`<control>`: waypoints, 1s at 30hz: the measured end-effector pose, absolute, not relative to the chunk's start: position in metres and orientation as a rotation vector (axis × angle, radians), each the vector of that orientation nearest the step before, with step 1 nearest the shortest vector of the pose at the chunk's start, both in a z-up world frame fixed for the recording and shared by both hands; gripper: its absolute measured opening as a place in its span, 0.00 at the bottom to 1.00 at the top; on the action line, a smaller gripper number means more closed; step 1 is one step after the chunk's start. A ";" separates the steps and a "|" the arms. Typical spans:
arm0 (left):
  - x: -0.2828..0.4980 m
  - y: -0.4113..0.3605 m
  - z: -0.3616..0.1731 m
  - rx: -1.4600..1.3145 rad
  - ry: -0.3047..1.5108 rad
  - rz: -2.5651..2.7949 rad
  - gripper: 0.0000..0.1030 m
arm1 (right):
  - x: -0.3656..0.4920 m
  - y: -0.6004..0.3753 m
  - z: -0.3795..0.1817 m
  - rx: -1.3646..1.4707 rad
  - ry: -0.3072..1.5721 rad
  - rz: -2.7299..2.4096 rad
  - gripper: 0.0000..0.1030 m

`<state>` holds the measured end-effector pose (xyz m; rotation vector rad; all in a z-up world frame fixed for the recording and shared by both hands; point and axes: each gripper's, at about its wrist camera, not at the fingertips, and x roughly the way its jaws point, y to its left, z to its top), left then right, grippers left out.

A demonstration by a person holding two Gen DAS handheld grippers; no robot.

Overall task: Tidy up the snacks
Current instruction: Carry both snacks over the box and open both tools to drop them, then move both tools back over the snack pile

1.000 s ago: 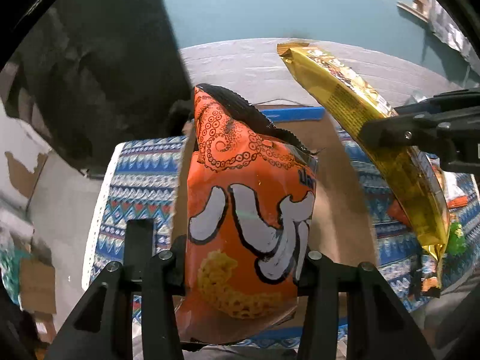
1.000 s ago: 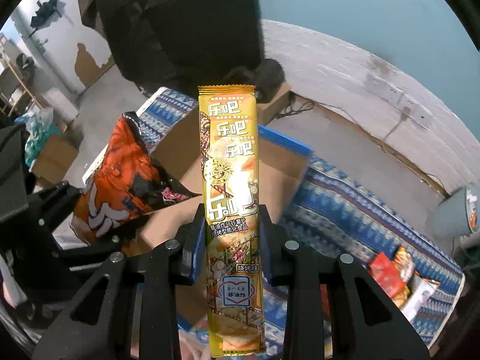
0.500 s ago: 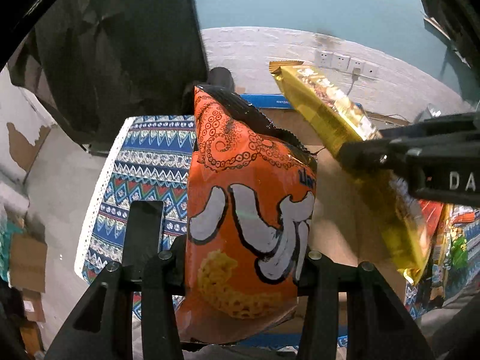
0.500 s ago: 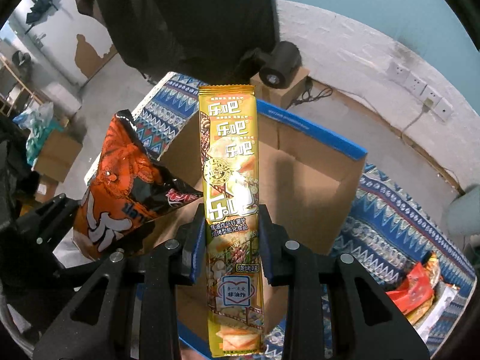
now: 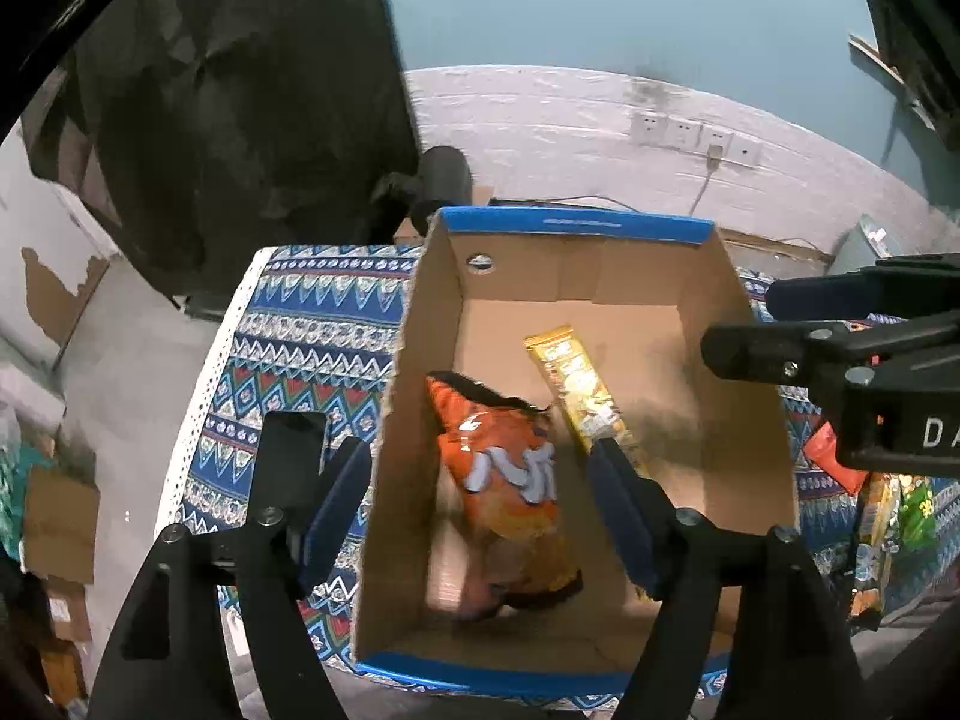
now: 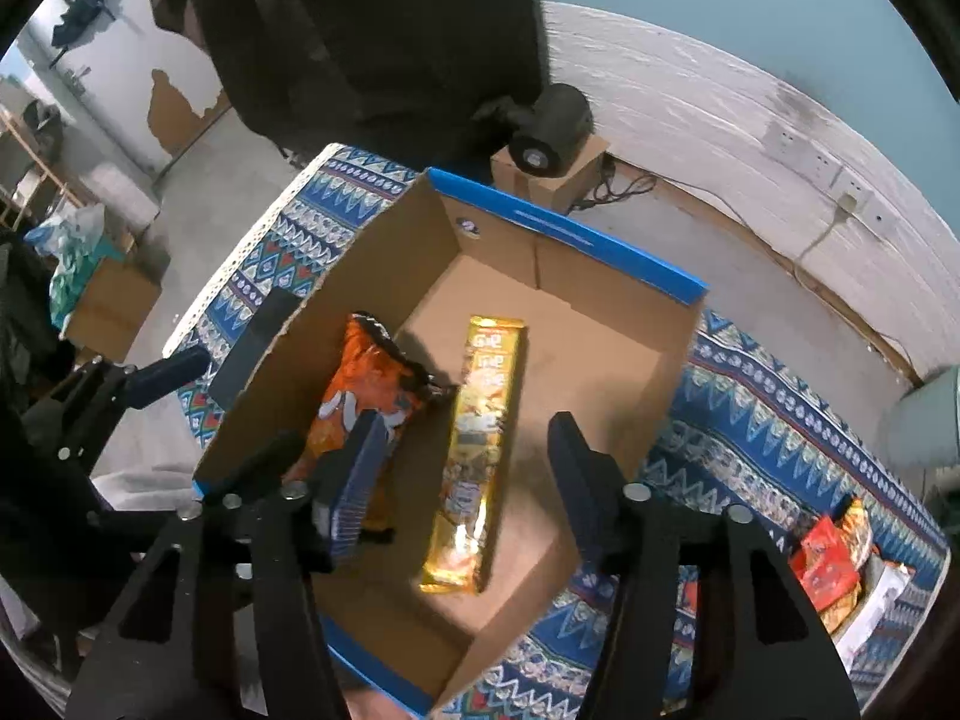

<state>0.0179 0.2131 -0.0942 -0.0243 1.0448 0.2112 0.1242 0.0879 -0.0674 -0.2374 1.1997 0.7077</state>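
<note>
An orange snack bag lies in the cardboard box at its left side. A long yellow snack packet lies beside it on the box floor. Both also show in the right wrist view, the orange bag and the yellow packet inside the box. My left gripper is open and empty above the box. My right gripper is open and empty above the box; it also shows in the left wrist view.
The box stands on a blue patterned cloth. Several loose snack packets lie on the cloth to the right. A black round device sits on a small carton behind the box. A dark hanging cloth is at back left.
Both grippers have opened and let go. The orange bag and the yellow packet have dropped into the box. Both views now look down into the box.
</note>
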 end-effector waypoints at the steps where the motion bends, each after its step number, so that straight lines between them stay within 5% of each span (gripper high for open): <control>1: 0.018 0.210 -0.093 -0.020 1.045 0.205 0.75 | 0.124 0.081 -0.067 -0.242 1.197 0.694 0.60; 30: 0.041 0.073 -0.078 0.142 1.063 0.008 0.76 | 0.102 -0.092 -0.052 -0.194 1.179 0.480 0.68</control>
